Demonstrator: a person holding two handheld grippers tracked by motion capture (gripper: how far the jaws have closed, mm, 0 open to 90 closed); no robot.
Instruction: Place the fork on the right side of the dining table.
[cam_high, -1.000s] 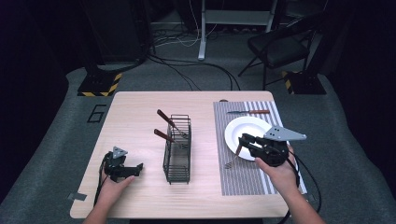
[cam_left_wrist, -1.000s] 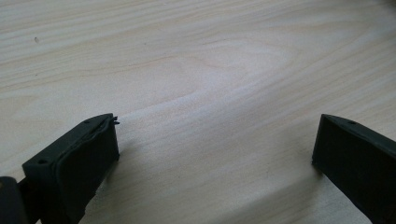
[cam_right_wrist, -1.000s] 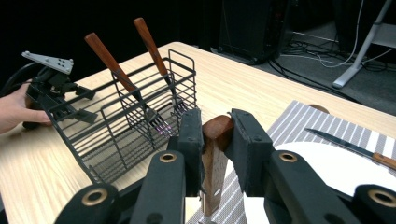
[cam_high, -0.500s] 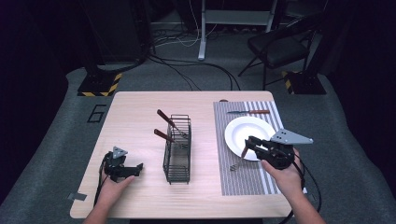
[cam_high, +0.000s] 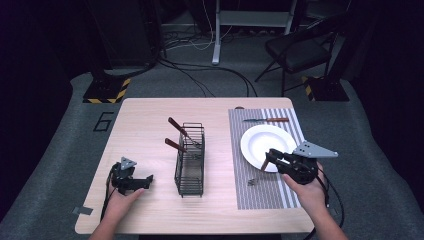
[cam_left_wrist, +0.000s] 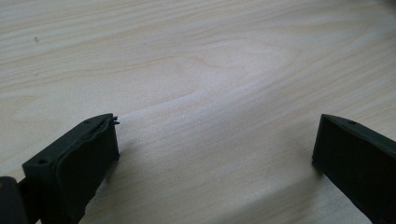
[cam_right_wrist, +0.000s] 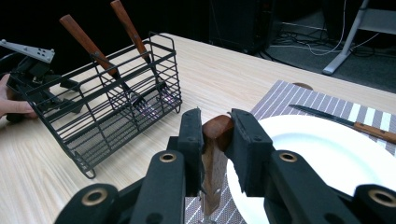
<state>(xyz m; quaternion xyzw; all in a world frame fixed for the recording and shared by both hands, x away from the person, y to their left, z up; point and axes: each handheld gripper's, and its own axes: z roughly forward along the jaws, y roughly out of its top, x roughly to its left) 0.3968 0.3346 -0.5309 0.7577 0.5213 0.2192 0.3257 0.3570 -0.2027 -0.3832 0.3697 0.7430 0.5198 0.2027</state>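
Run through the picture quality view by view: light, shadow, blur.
High view: the table is evenly lit, the room around it falls to near black, and detail is soft. Left gripper view: sharp wood grain, with soft shadows under both jaws of the open left claw. Right gripper view: the right claw and the wooden handle it clamps are close and slightly soft; the wire rack is crisp.

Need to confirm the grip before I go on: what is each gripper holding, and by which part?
The right gripper clamps a fork by the top end of its wooden handle. The left gripper holds nothing; its jaws are open over the table.
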